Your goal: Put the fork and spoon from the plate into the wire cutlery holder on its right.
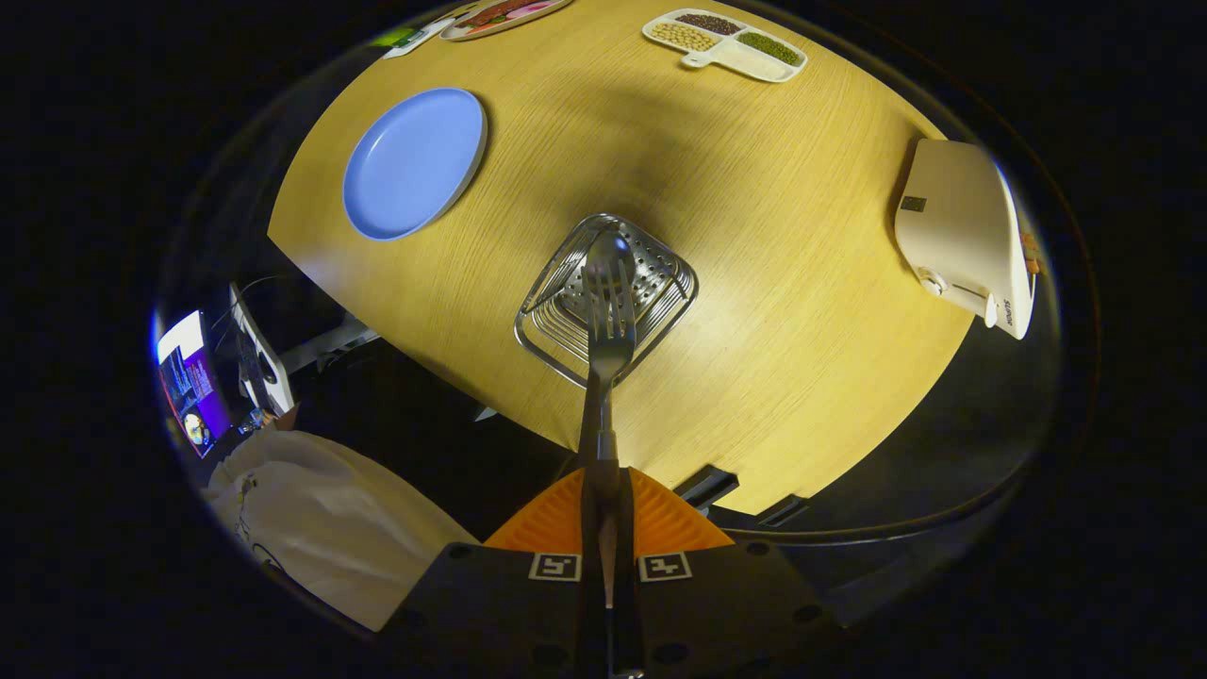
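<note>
My gripper [603, 483] is shut on the handle of a metal fork [610, 344], which points straight ahead with its tines over the wire cutlery holder [547, 325]. I look down into the holder from above. A spoon bowl [610, 255] shows just beyond the tines, inside the holder's outline. Whether the spoon stands in the holder or is held along with the fork, I cannot tell. The blue plate [415, 162] lies bare on the wooden table, left of the holder and farther away.
A white divided dish [724, 42] with beans sits at the table's far side. A white appliance [962, 231] stands at the right edge. A tray of food [500, 14] lies beyond the plate. White cloth [321, 514] and a lit screen [189, 382] sit below the table's near edge.
</note>
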`<act>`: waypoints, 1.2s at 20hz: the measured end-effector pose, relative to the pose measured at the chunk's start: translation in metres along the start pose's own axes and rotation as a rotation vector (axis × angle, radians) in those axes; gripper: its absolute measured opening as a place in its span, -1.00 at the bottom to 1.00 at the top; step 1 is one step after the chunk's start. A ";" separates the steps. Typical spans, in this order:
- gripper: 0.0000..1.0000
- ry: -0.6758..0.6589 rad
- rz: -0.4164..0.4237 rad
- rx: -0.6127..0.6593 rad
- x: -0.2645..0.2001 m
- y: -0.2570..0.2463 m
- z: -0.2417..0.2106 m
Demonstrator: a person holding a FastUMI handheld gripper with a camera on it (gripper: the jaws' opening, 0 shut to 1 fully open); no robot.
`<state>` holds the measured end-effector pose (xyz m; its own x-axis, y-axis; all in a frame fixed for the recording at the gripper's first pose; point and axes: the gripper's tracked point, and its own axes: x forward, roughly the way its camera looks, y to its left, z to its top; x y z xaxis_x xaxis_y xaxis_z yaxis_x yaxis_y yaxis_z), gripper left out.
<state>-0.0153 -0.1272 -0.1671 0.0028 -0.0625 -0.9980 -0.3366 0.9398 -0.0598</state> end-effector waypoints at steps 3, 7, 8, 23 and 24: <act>-0.82 0.007 0.002 -0.001 -0.001 -0.002 0.010; -0.77 0.015 0.029 0.021 0.002 -0.002 0.016; -0.71 0.002 0.043 0.031 0.000 0.000 0.020; 1.00 -0.469 0.128 0.129 -0.046 0.049 0.025; 0.99 -0.526 0.134 0.143 -0.055 0.054 0.024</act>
<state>-0.0105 -0.0653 -0.1159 0.4507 0.2017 -0.8696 -0.2350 0.9666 0.1025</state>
